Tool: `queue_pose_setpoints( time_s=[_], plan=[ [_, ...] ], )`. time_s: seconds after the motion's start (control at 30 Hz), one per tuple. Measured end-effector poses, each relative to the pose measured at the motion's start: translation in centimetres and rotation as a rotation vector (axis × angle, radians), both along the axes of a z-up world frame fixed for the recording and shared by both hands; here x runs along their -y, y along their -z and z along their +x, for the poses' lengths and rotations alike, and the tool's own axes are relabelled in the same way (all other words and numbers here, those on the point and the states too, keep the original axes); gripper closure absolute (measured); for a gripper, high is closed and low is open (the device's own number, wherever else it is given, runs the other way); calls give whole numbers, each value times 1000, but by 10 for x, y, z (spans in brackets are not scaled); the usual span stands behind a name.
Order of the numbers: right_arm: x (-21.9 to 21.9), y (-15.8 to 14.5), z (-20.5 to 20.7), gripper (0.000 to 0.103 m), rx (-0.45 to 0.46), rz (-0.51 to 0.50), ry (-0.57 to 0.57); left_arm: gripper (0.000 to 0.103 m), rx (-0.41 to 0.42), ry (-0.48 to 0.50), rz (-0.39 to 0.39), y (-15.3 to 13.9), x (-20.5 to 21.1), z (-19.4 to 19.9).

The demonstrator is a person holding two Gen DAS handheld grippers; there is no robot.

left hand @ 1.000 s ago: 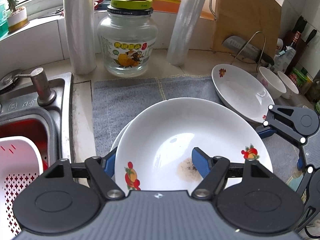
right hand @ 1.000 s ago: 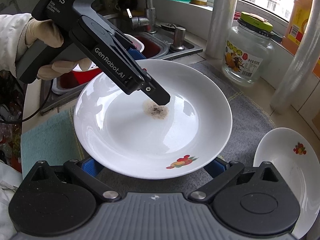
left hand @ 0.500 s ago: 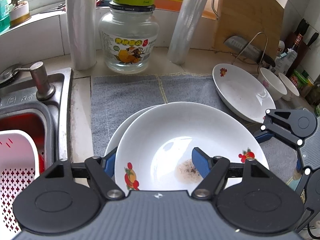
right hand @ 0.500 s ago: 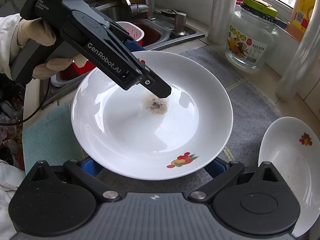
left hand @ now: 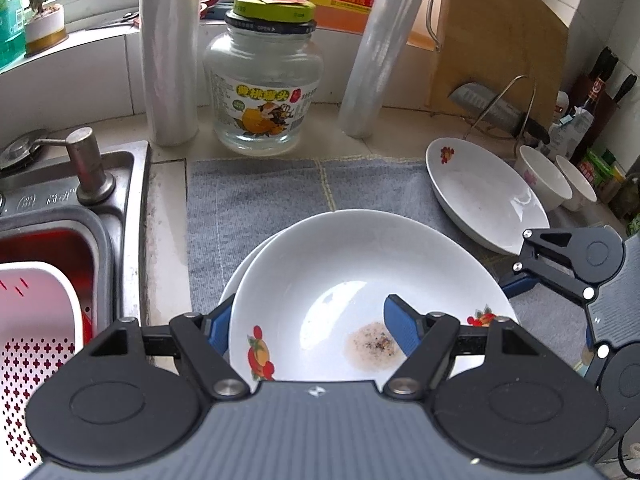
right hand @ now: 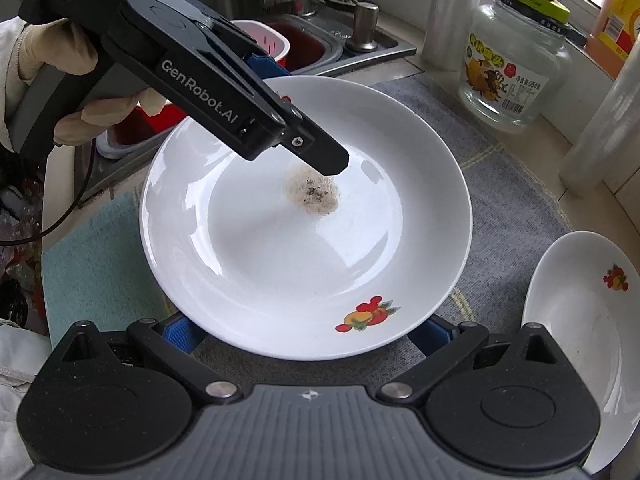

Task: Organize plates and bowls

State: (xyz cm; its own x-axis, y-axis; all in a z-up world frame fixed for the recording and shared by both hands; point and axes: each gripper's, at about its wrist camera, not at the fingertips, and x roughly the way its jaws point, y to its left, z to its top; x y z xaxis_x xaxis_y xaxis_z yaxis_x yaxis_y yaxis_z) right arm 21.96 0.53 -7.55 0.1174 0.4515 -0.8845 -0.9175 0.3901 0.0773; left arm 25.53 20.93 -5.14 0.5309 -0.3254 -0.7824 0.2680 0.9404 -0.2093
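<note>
— Where's the plate [left hand: 360,280] sitting in the left wrist view?

— Lower centre of the frame, with the left gripper [left hand: 308,320] clamped on its near rim: one blue pad outside the rim at lower left, the other inside the dish beside a brown speckled stain [left hand: 372,346]. A second plate's [left hand: 250,256] edge peeks out beneath it on the left.

— And the right gripper?

— In the right wrist view, the right gripper [right hand: 308,330] sits at the bottom of the frame, its fingers spread wide, a blue pad showing on either side of the plate's near rim by the fruit print. I can't tell whether they touch it.

— What else is around?

— Everything sits over a grey cloth [left hand: 260,192] on the surface. Another plate [left hand: 480,196] lies at right, two small bowls [left hand: 556,176] beyond it. A glass jar [left hand: 264,80] stands at top centre, and the sink [left hand: 60,200] is at left.
</note>
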Motion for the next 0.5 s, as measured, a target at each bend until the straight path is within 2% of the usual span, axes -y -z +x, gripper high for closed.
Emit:
queue_pose_setpoints(
  time_s=[0.5],
  plan=[
    [-1, 2, 3, 0, -41, 2, 21, 27, 40, -2, 6, -4, 0, 0]
  ],
)
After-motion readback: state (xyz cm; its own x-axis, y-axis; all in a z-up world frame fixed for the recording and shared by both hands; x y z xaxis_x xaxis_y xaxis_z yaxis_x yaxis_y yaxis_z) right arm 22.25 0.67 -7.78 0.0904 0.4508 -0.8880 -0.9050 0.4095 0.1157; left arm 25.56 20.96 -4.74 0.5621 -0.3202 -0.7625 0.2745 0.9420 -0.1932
